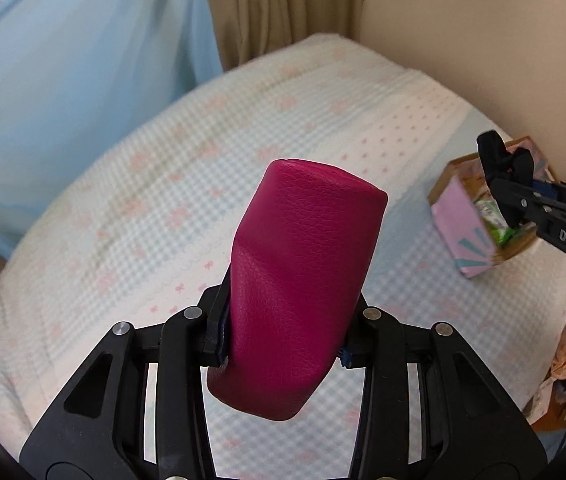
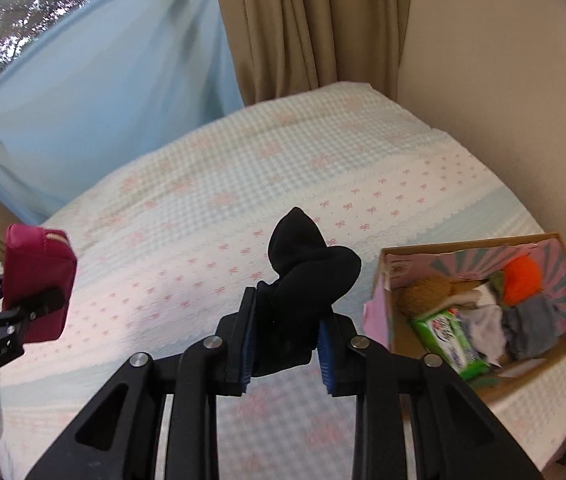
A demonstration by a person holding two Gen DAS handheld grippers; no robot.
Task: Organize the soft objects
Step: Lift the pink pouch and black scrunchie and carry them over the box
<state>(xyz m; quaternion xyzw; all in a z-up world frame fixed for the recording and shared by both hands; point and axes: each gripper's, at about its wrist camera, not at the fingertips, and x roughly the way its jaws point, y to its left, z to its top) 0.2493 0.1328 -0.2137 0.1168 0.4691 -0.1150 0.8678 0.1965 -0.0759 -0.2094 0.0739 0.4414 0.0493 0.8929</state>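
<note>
My left gripper (image 1: 283, 340) is shut on a magenta leather pouch (image 1: 299, 280) and holds it upright above the bed; the pouch also shows in the right wrist view (image 2: 37, 280) at the far left. My right gripper (image 2: 286, 344) is shut on a black cloth bundle (image 2: 307, 280), held above the bed just left of the box. In the left wrist view the bundle (image 1: 501, 160) hangs over the box. The open cardboard box (image 2: 379, 304) with pink lining sits on the bed at the right and holds several soft things.
The bed has a pale checked cover (image 2: 243, 184) with pink bows. In the box lie a green wipes pack (image 2: 451, 344), grey cloths (image 2: 527, 328), an orange plush (image 2: 523, 276) and a brown plush (image 2: 427, 288). Blue and beige curtains (image 2: 307, 20) hang behind; a wall is on the right.
</note>
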